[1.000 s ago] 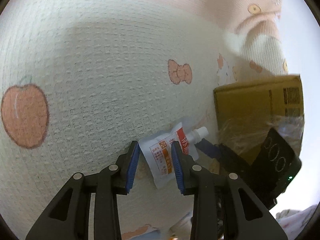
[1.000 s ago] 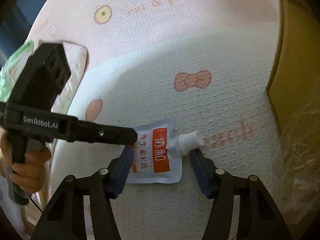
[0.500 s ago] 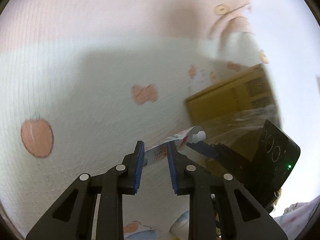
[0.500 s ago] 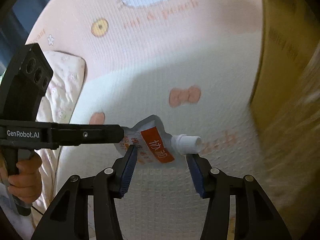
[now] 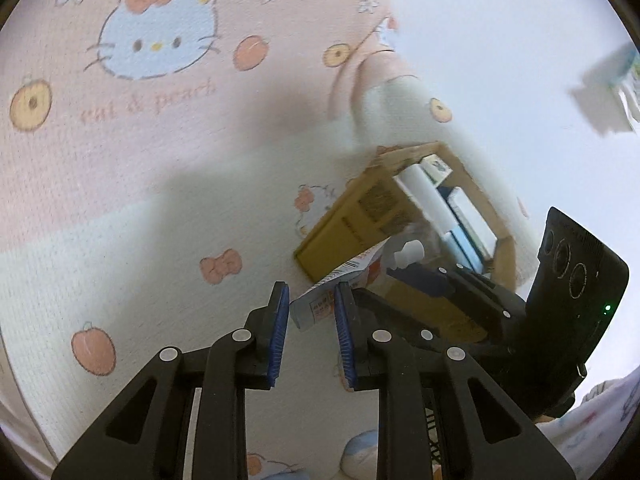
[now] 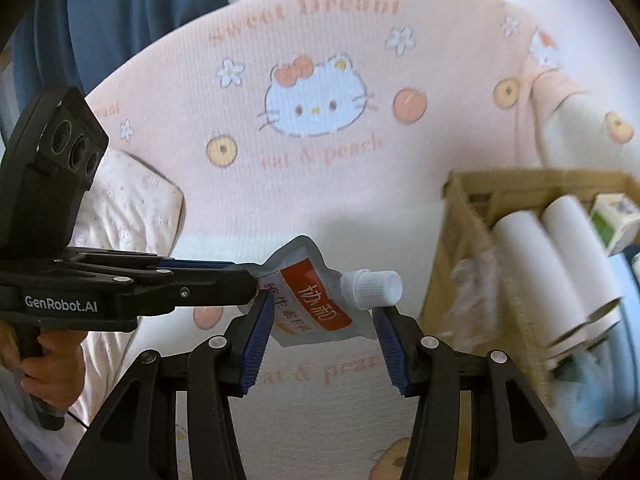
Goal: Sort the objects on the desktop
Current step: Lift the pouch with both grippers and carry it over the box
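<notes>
White pouch (image 6: 316, 300) now lifted clear of blanket (image 6: 320, 80), pinched by both left gripper (image 5: 308, 312) and right gripper (image 6: 324, 320) after closing; box (image 6: 520, 264) nearer.

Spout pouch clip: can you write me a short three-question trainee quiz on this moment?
1. True or false: the spout pouch lies inside the cardboard box.
2. What colour is the pouch's cap? A red, B white, C blue.
3. Fill in: the long white things in the box are paper ____.

Key
1. False. The left tongs and the right tongs, whose jaws have just been closing, hold it in the air above the blanket, beside the box.
2. B.
3. rolls.
</notes>
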